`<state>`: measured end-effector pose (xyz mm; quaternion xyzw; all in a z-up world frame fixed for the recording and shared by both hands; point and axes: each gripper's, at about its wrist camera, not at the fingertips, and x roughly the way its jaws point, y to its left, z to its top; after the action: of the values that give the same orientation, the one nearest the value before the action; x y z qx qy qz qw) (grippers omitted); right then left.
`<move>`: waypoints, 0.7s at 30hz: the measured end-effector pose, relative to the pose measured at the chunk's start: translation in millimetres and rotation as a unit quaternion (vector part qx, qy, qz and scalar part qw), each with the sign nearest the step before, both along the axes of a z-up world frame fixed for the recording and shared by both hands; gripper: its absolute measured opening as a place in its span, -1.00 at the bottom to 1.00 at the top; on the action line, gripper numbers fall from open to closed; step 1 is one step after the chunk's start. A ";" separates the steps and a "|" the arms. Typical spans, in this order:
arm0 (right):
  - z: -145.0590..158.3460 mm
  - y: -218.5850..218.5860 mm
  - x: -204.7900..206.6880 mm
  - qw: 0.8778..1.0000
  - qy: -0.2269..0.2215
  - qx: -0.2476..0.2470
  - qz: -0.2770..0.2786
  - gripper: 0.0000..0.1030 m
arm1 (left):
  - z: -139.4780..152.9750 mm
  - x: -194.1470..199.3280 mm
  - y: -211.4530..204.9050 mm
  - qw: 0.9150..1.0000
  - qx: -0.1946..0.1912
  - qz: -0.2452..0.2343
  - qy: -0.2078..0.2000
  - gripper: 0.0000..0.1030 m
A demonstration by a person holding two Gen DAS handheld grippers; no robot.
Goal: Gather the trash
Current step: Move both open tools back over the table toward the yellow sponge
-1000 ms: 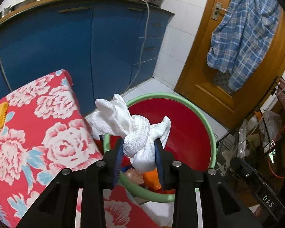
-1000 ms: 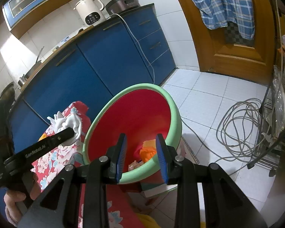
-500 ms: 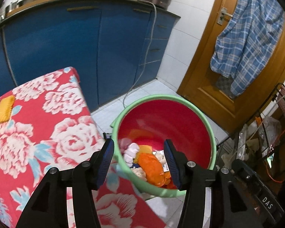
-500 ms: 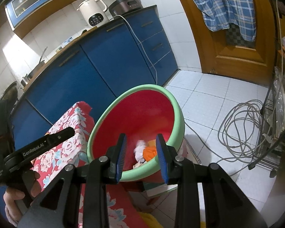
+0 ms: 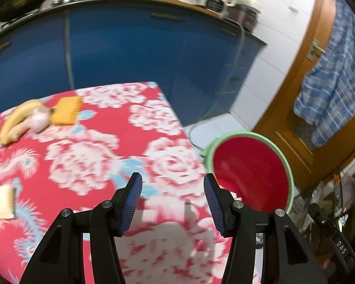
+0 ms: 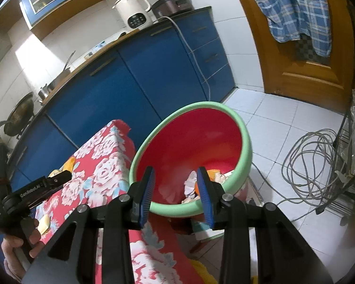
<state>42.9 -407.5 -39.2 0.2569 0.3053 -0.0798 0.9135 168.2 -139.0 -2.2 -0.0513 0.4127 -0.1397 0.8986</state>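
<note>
Blue-padded left hand-held gripper point(image 5: 172, 196) is spread wide, nothing in it, over the floral-cloth counter point(image 5: 87, 146). My right hand-held gripper point(image 6: 176, 189) is also parted and empty, aimed at the red bin point(image 6: 246, 142) just off the counter edge — white and orange scraps point(image 6: 191, 185) already lie inside. Trash left: banana peel point(image 5: 16, 120), orange packet point(image 5: 65, 112), pale slice point(image 5: 1, 202), all on the counter. Risk, I'd say: left view is blurred, so a rushed grab could miss — or knock the peel off.
</note>
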 end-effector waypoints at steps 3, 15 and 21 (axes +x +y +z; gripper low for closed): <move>1.3 8.1 0.8 1.000 0.001 -0.002 0.010 -0.22 | 2.6 -2.9 21.1 1.000 0.004 0.022 -0.004 0.08; 2.8 40.5 8.2 0.999 0.006 -0.006 0.046 -0.20 | -6.7 -15.6 105.9 0.994 0.008 0.111 0.010 0.17; 3.3 58.8 15.3 0.998 0.009 -0.010 0.065 -0.20 | -17.4 -20.5 150.6 0.986 -0.002 0.162 0.030 0.18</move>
<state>58.2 -348.8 -35.9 0.2262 0.3285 -0.0252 0.9167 147.7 11.7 -19.7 -0.1238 0.4258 0.0089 0.8963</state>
